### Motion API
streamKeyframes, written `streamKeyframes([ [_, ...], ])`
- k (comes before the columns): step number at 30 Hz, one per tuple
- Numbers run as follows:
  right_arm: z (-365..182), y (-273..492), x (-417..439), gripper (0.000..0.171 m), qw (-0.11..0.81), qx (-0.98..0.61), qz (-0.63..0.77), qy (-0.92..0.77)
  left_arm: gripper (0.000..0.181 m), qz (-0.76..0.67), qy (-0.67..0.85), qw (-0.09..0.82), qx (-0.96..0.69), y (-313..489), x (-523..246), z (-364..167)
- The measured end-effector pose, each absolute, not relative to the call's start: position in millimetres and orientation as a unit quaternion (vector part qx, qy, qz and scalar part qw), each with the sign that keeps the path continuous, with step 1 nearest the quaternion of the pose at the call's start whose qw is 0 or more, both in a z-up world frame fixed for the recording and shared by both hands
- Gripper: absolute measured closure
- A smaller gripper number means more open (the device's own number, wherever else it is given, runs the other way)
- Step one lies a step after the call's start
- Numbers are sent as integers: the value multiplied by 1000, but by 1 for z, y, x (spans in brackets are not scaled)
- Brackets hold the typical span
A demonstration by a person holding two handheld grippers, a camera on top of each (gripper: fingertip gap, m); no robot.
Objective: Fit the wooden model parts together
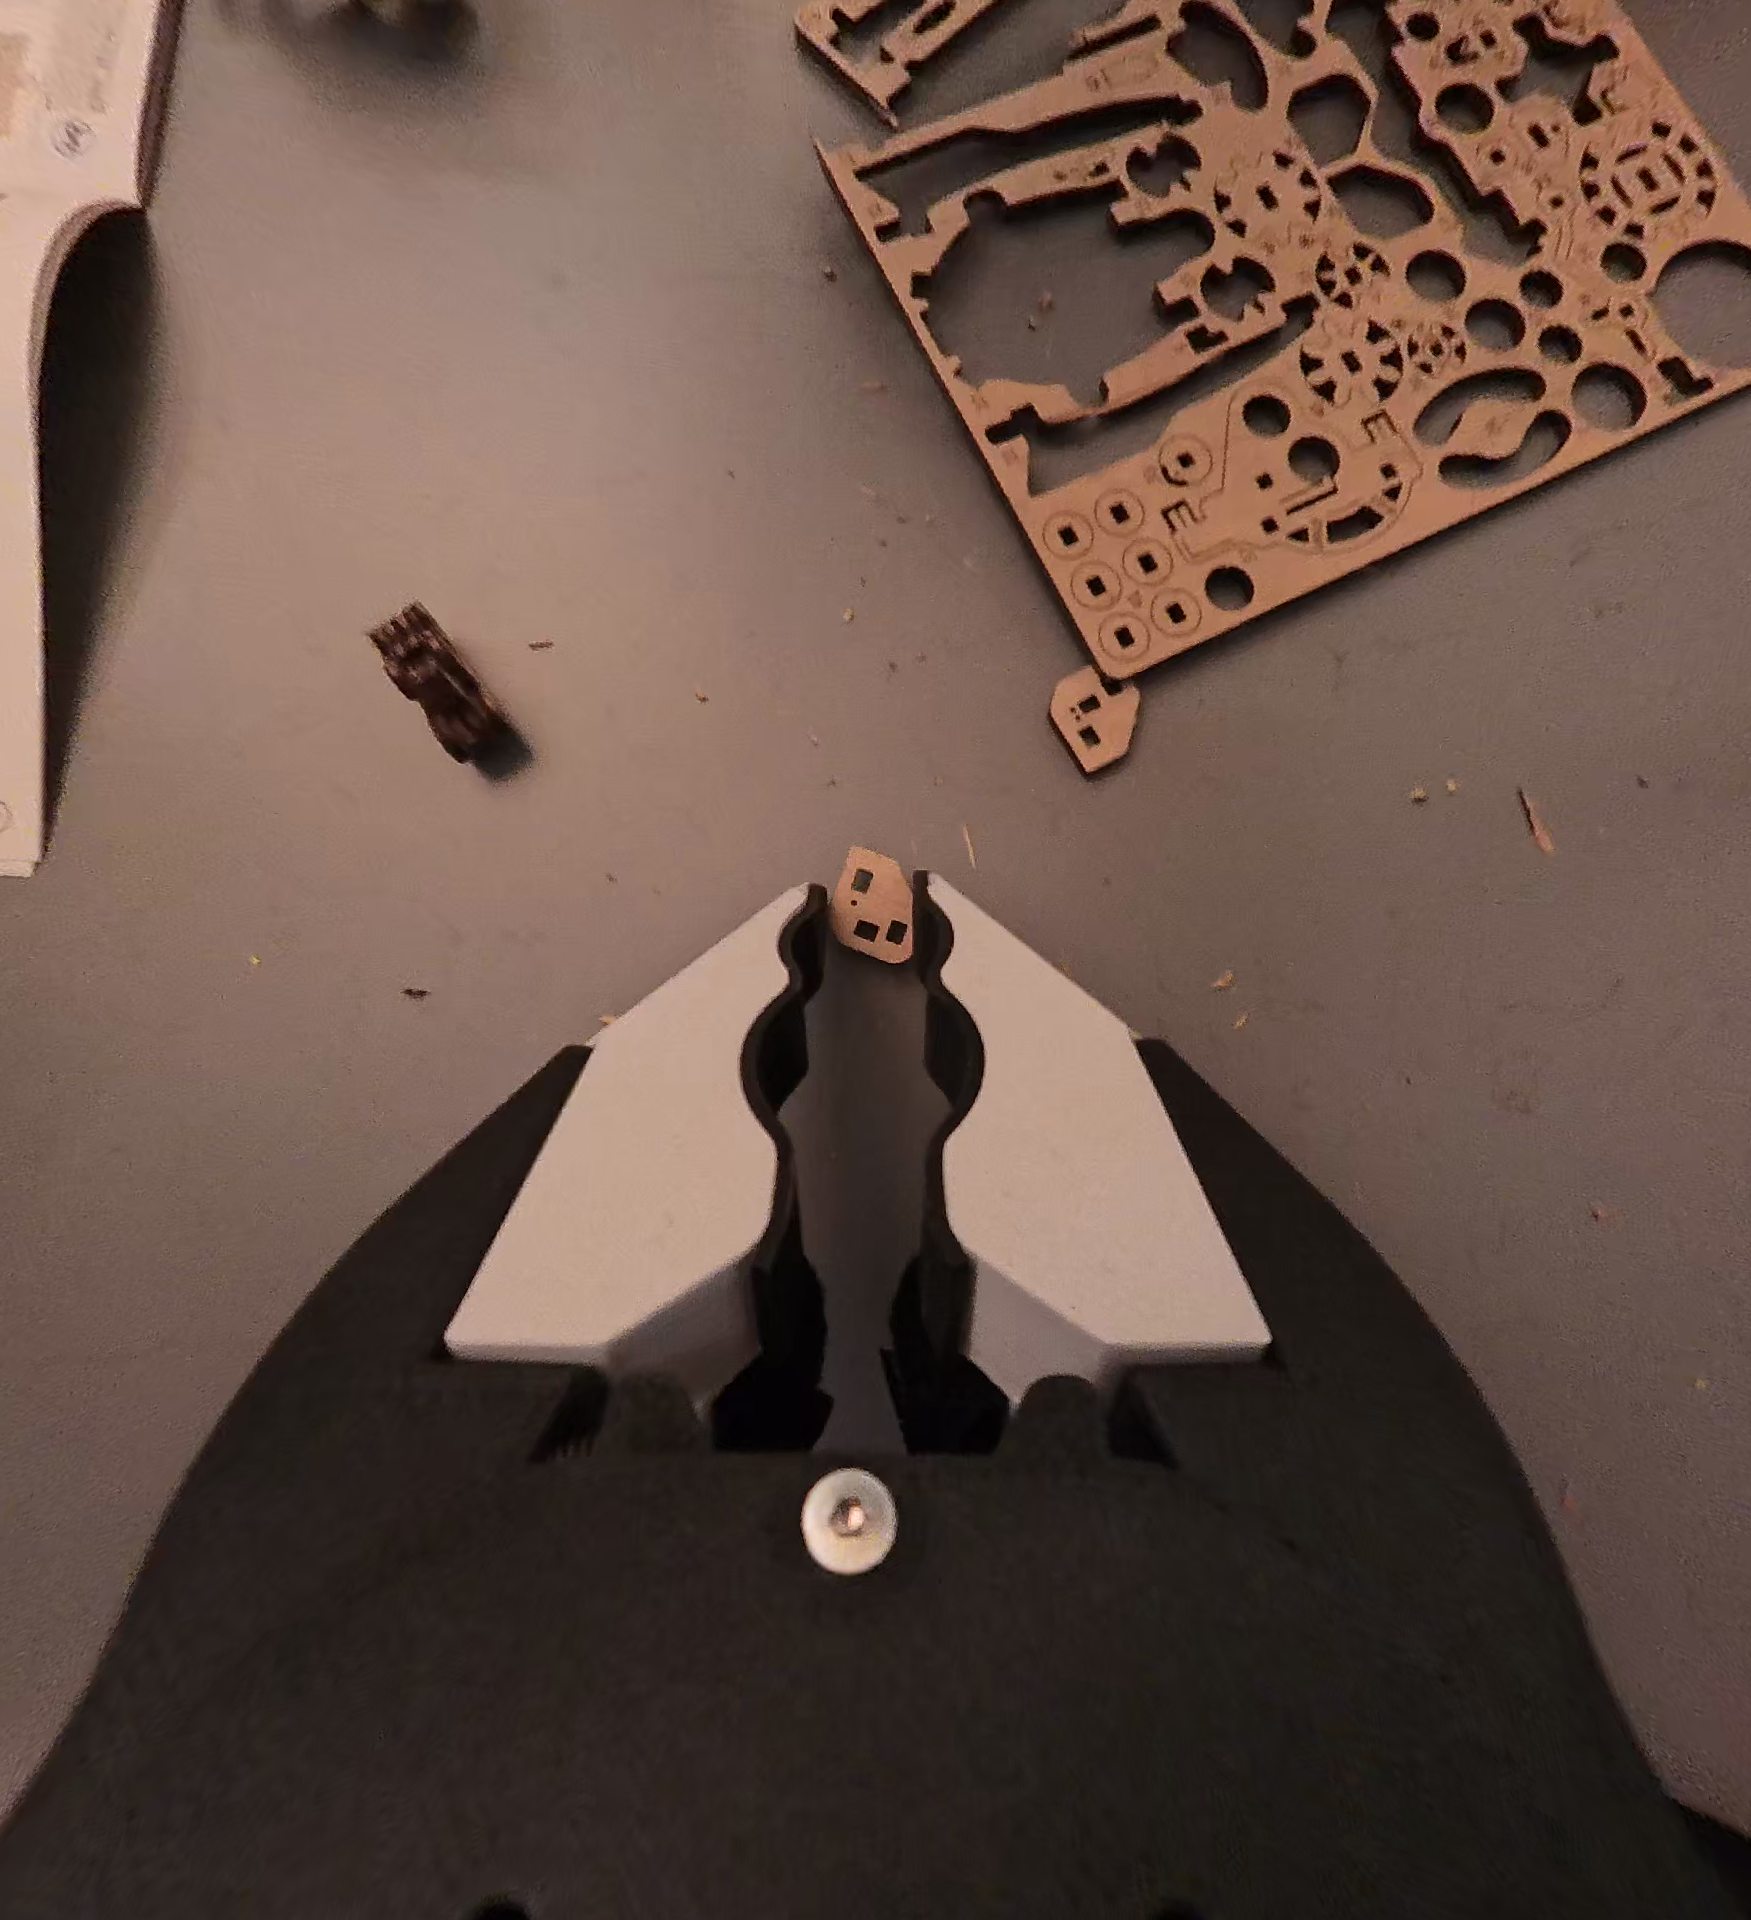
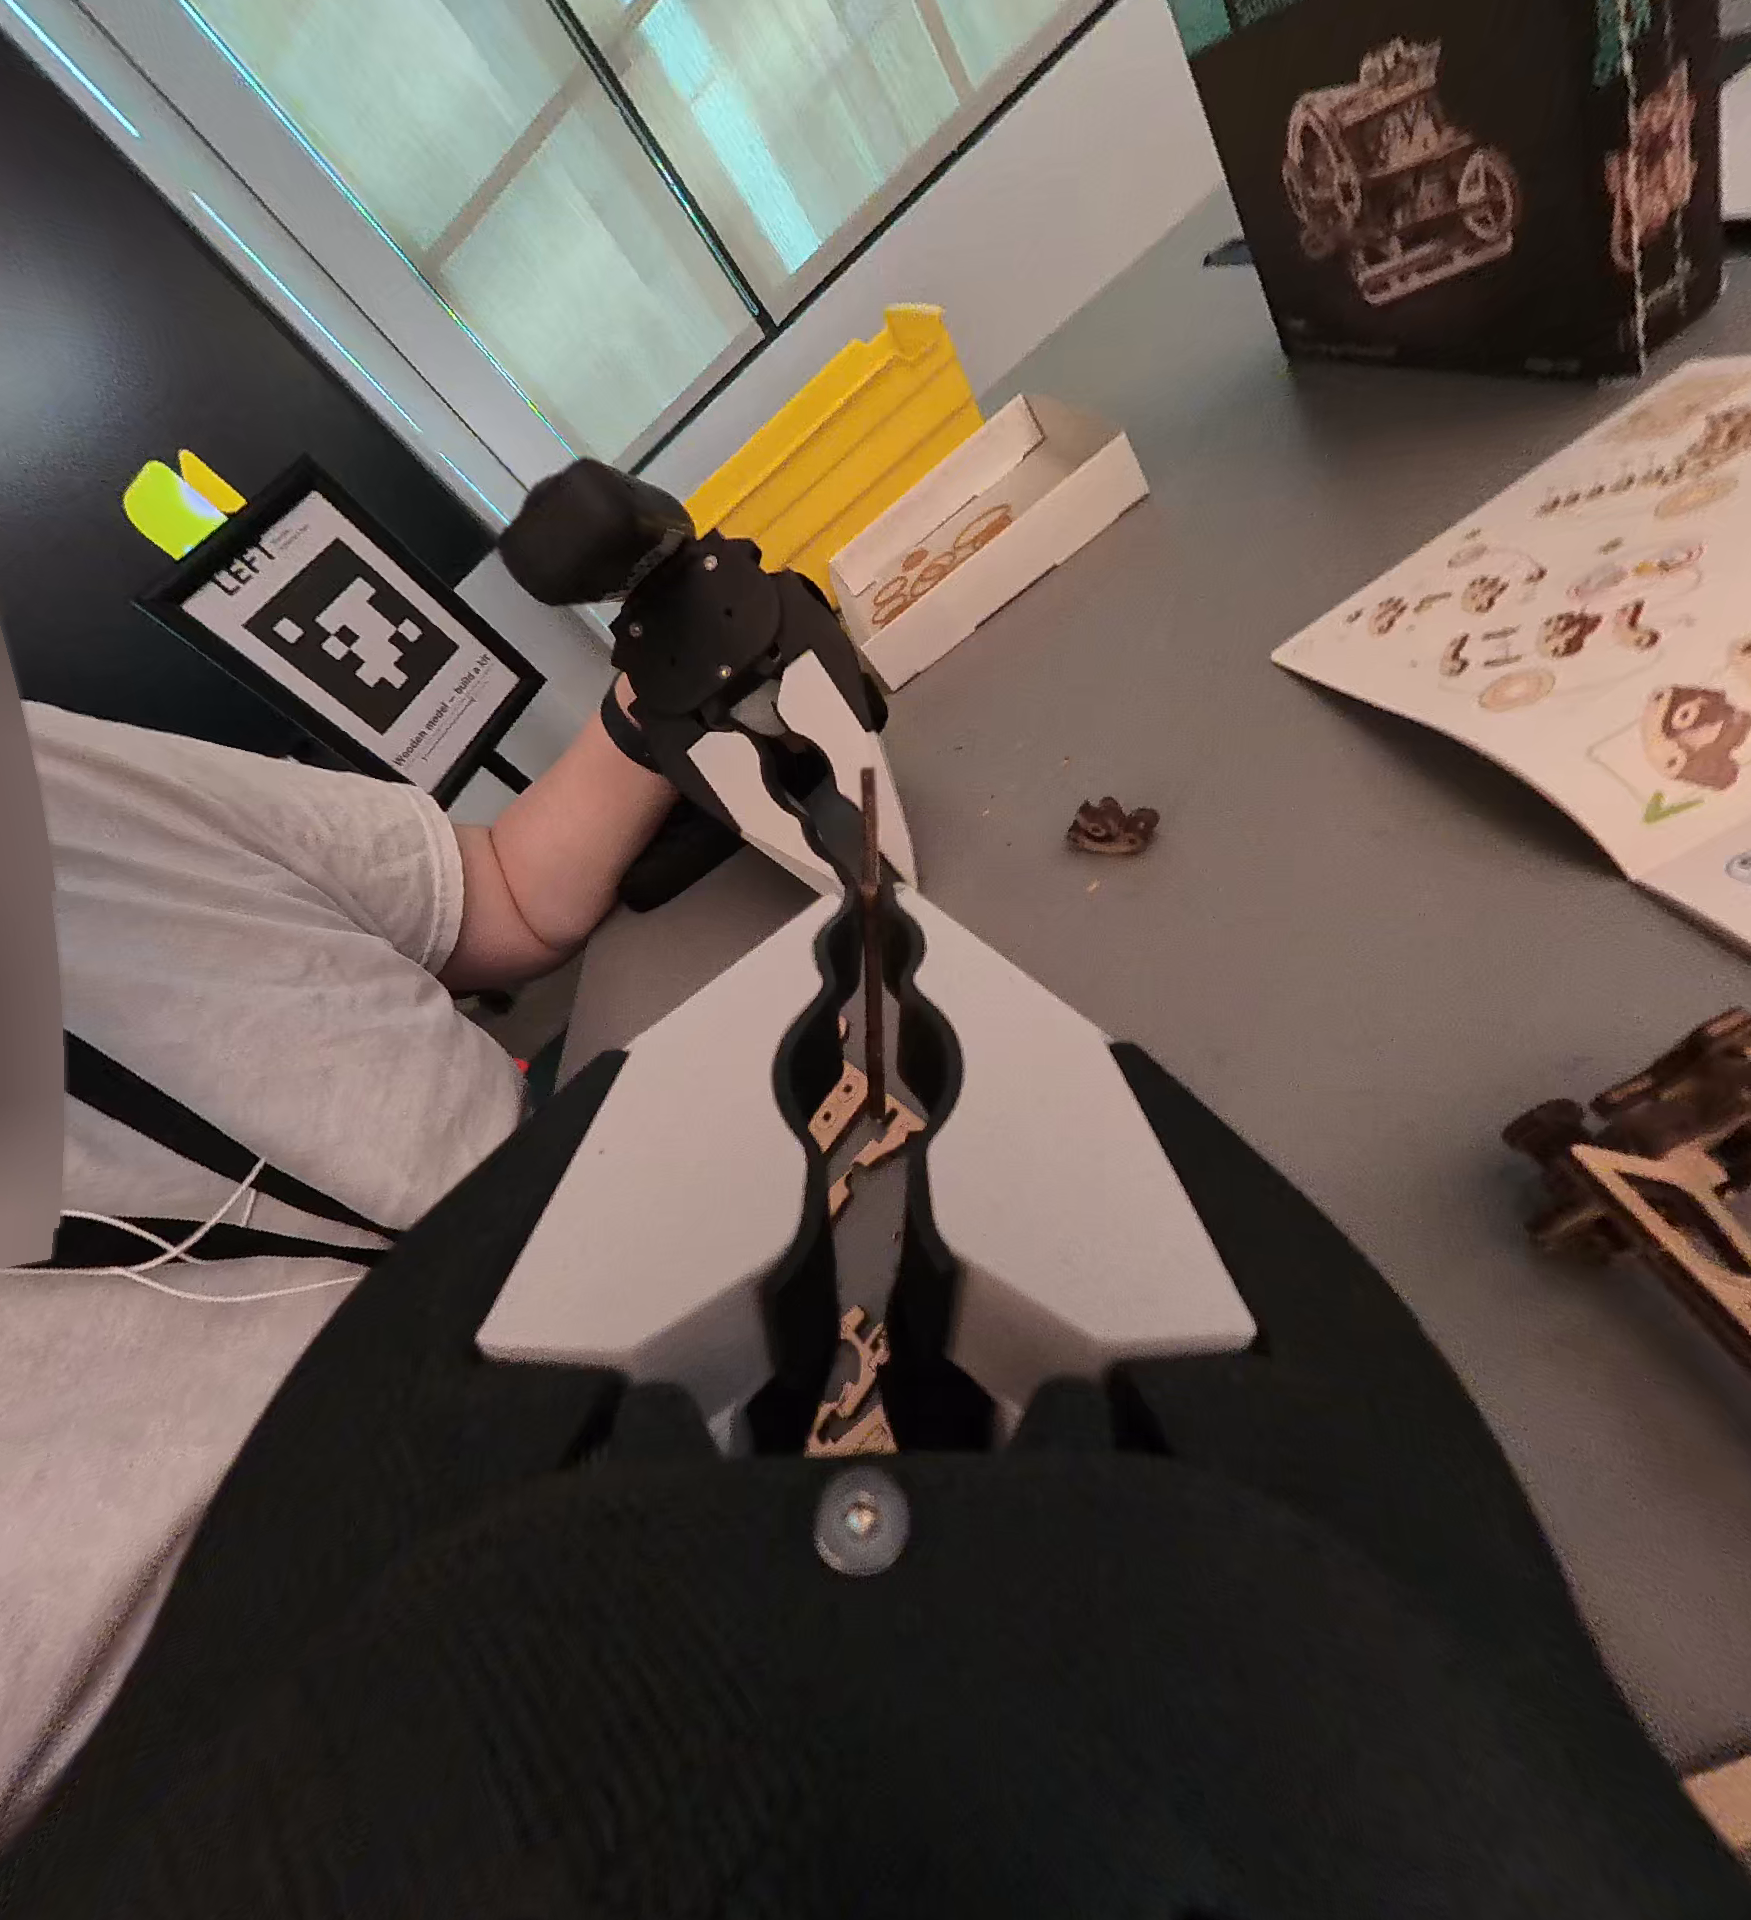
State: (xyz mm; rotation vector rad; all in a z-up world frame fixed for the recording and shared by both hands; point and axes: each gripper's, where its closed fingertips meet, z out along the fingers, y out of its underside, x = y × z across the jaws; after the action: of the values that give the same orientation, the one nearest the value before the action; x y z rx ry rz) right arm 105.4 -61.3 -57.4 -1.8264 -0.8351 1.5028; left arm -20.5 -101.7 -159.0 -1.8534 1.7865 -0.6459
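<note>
In the left wrist view my left gripper (image 1: pixel 869 896) is shut on a small pale wooden piece (image 1: pixel 873 912) with square holes, held at the fingertips above the grey table (image 1: pixel 538 416). In the right wrist view my right gripper (image 2: pixel 866 902) is shut on a thin dark wooden part (image 2: pixel 868 831), seen edge-on and sticking out past the tips. The left gripper (image 2: pixel 845 857) also shows there, its tips close to that part. Pale fretwork wood (image 2: pixel 845 1127) shows through the gap under the right fingers; whether it belongs to the held part I cannot tell.
A laser-cut plywood sheet (image 1: pixel 1318 312) lies at upper right, with a loose small piece (image 1: pixel 1094 722) at its corner. A small dark assembly (image 1: pixel 440 686) (image 2: pixel 1112 826) lies on the table. An instruction booklet (image 2: pixel 1629 623), a half-built model (image 2: pixel 1681 1174), a black box (image 2: pixel 1453 177), a white tray (image 2: pixel 1079 488) and a yellow bin (image 2: pixel 850 436) stand around. A person's arm (image 2: pixel 559 873) is at left. One gripper's finger ends stand about 15 centimeters off the other's.
</note>
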Motion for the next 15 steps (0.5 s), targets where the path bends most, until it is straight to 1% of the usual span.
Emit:
streamKeyframes([
  [4,-75,-60,100,171,267,-713,579,-291,167,-243,635,253,-688,-96,-15,-157],
  [10,-85,-66,89,171,244,-720,576,-301,166,-235,642,252,-685,-96,-13,-163],
  [12,-88,-67,87,171,240,-722,573,-305,161,-228,651,247,-680,-98,-17,-163],
  [13,-88,-68,87,170,238,-723,572,-306,153,-225,652,248,-680,-98,-20,-161],
  [15,-89,-68,86,170,237,-722,573,-307,151,-233,651,248,-679,-100,-24,-156],
])
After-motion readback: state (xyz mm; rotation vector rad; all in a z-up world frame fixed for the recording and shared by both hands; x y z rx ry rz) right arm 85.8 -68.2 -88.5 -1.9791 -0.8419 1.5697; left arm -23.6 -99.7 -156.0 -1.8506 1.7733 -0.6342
